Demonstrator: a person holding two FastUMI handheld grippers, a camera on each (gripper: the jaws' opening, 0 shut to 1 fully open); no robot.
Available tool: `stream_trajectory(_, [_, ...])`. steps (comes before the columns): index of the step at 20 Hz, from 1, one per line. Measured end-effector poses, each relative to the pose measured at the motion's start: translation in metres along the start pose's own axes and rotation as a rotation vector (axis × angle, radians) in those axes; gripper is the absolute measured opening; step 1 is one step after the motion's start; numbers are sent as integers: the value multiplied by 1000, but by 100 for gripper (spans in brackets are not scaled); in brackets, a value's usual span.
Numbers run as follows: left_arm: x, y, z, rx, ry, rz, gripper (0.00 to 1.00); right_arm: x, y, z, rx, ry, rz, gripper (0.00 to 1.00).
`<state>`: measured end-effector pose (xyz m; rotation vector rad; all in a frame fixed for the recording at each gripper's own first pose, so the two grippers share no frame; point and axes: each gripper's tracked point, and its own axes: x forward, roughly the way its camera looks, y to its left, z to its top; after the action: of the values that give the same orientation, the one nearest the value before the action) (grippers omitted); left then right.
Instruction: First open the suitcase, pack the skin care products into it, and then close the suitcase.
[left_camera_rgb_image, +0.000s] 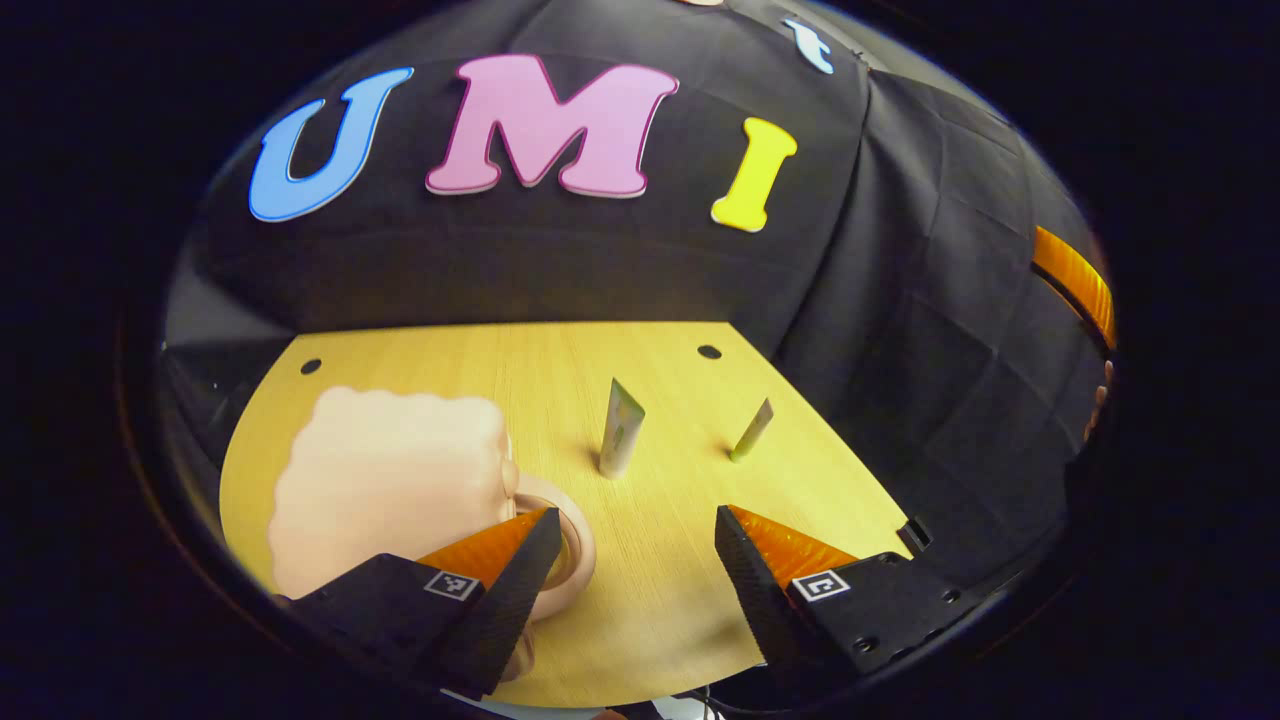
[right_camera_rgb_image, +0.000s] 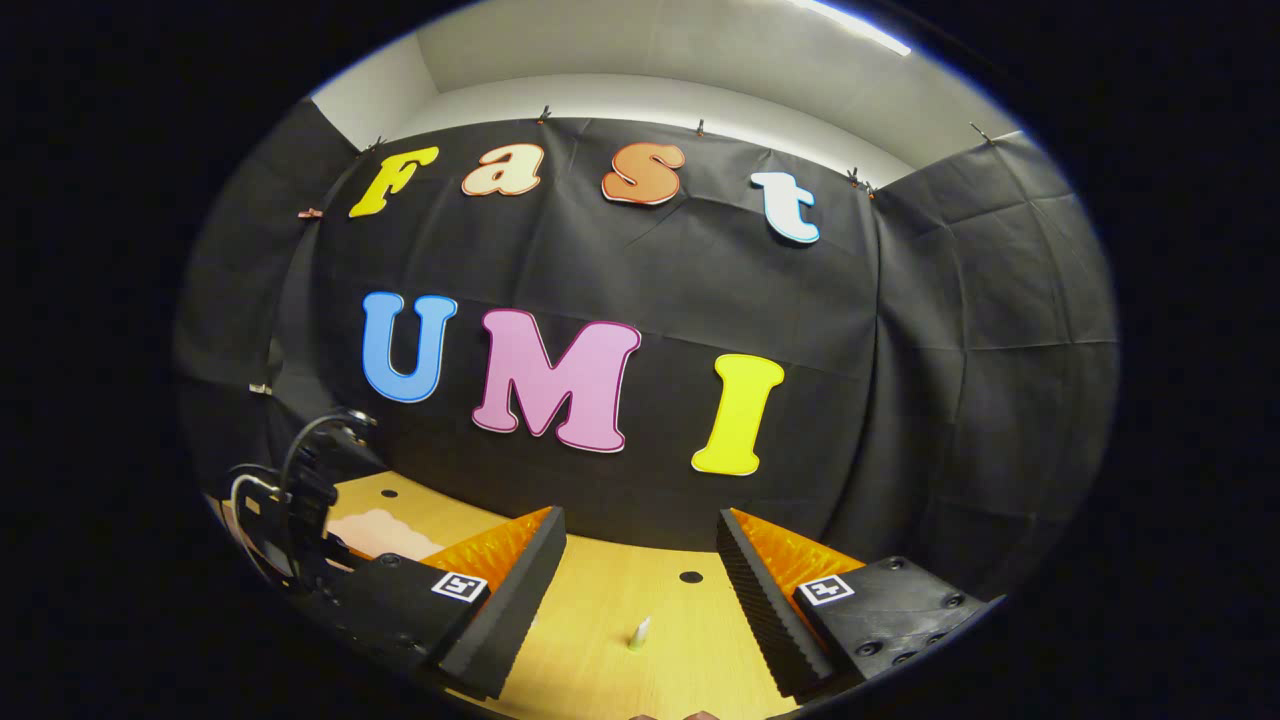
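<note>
A pale pink suitcase (left_camera_rgb_image: 385, 480) with a wavy rim lies flat and looks closed on the left of the wooden table (left_camera_rgb_image: 660, 600). Its ring handle (left_camera_rgb_image: 580, 545) points toward the table's middle. Two skin care tubes stand upright beyond it: a grey-white one (left_camera_rgb_image: 621, 428) and a thinner greenish one (left_camera_rgb_image: 751, 431). My left gripper (left_camera_rgb_image: 640, 540) is open just above the table, its left finger over the ring handle. My right gripper (right_camera_rgb_image: 640, 545) is open and held higher, with a small tube (right_camera_rgb_image: 639, 632) on the table between its fingers. The suitcase (right_camera_rgb_image: 385, 535) shows at the left.
Black cloth walls close off the table's back and right sides. The tabletop has small dark holes (left_camera_rgb_image: 709, 352) near its far edge. The other gripper's body with cables (right_camera_rgb_image: 300, 520) sits at the left of the right gripper view. A fingertip of a hand (left_camera_rgb_image: 1100, 395) shows at far right.
</note>
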<state>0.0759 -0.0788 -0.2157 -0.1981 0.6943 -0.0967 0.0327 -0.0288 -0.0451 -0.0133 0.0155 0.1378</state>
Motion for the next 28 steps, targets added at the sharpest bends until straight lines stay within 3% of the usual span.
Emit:
stream_trajectory(3, [44,15,-22,-44,131,104,98,11,-16,-20,65,35,27,96])
stream_trajectory(8, [97,47,-37,-77,274,260,98,36,-69,-45,118,68,-10,96])
stream_trajectory(11, [117,45,-42,-106,324,278,90,48,-94,-60,138,100,-17,96])
stream_trajectory(14, [124,58,-43,-48,329,326,86,56,-111,-71,151,122,-25,96])
stream_trajectory(16, [119,62,-50,-104,359,343,25,60,-114,-72,170,124,-13,96])
stream_trajectory(18, [106,59,-42,-157,385,311,19,65,-117,-75,171,126,-5,96])
stream_trajectory(21, [70,64,-10,-122,349,321,17,76,-112,-78,199,132,23,96])
stream_trajectory(25, [8,93,62,-53,208,354,16,97,-93,-67,249,116,45,97])
stream_trajectory(28, [-53,142,114,-78,79,403,16,109,-70,-50,264,87,57,97])
